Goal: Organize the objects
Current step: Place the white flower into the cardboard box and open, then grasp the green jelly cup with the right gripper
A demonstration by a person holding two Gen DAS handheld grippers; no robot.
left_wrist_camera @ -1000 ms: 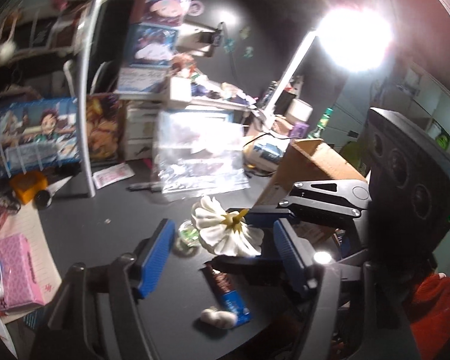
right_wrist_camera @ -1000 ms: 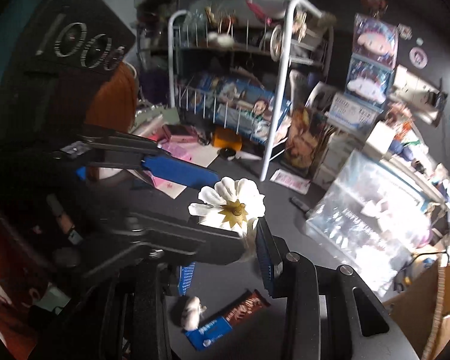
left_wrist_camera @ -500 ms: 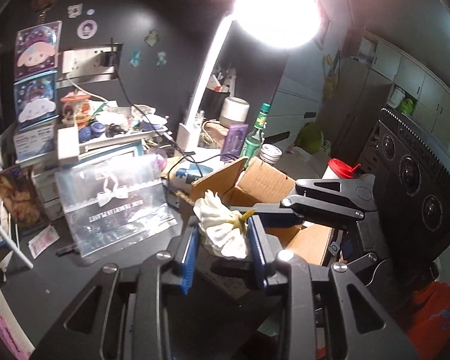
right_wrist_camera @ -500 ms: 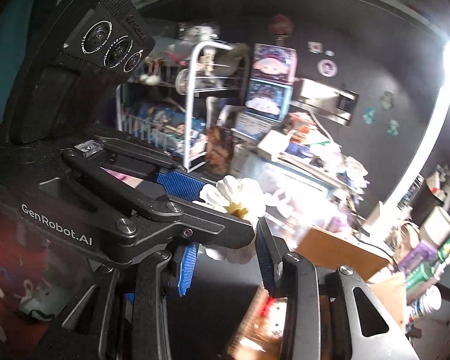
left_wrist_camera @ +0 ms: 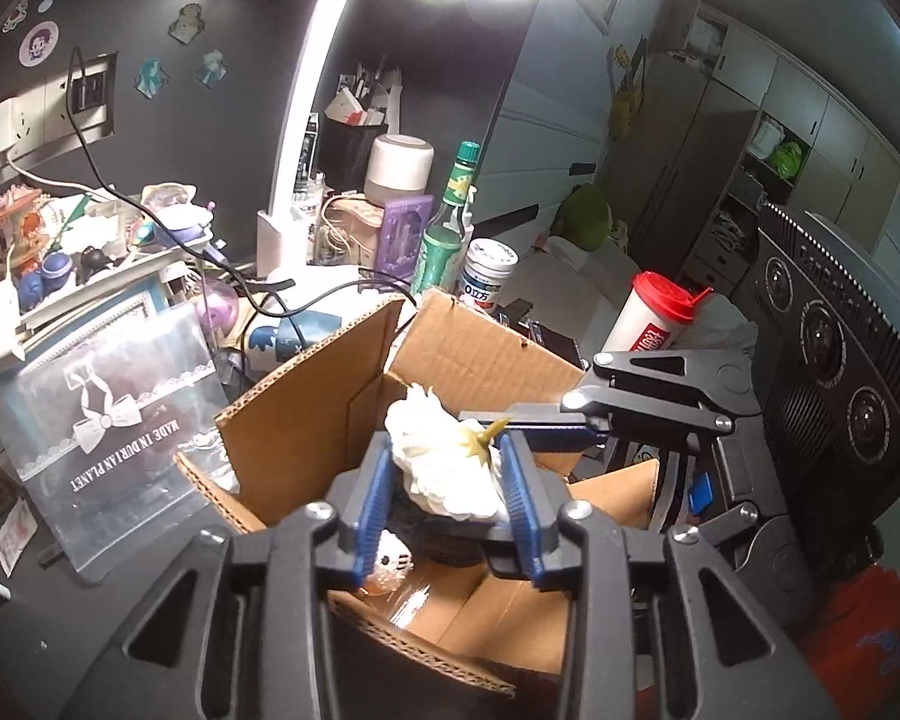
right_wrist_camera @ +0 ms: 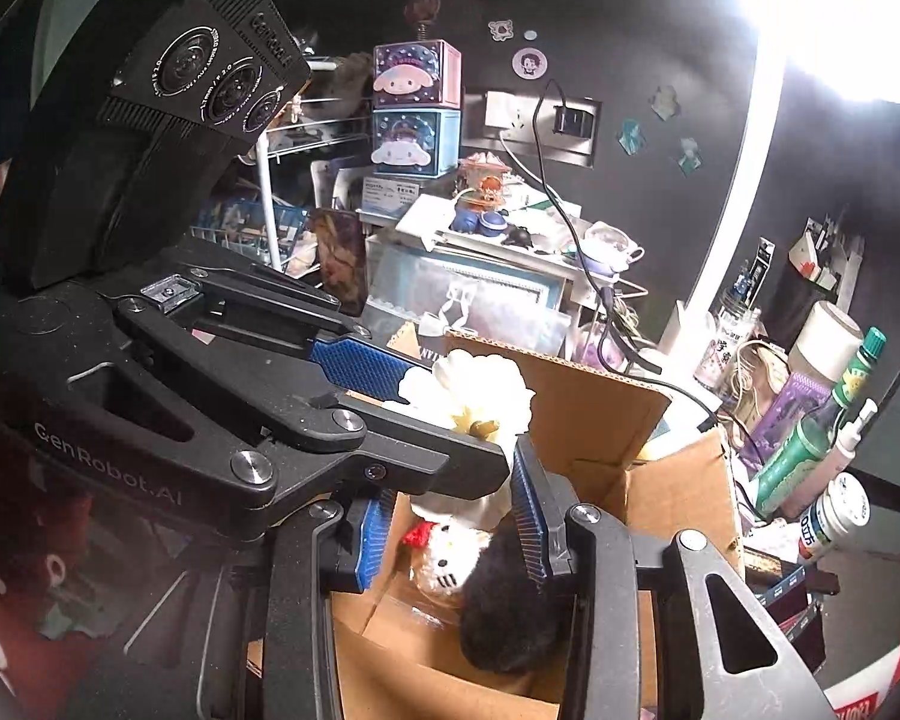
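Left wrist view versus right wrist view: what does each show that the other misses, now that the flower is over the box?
Only the left wrist view shows the red-lidded cup and the wardrobes. Only the right wrist view shows the wire rack, the two stacked character boxes and the dark furry item clearly. Both show the white flower held between both grippers, the open cardboard box, the Hello Kitty plush inside and the green bottle.

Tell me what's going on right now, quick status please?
Both grippers, left and right, clamped on the white flower. Flower above open cardboard box. Hello Kitty plush and dark fuzzy item already inside, underneath.
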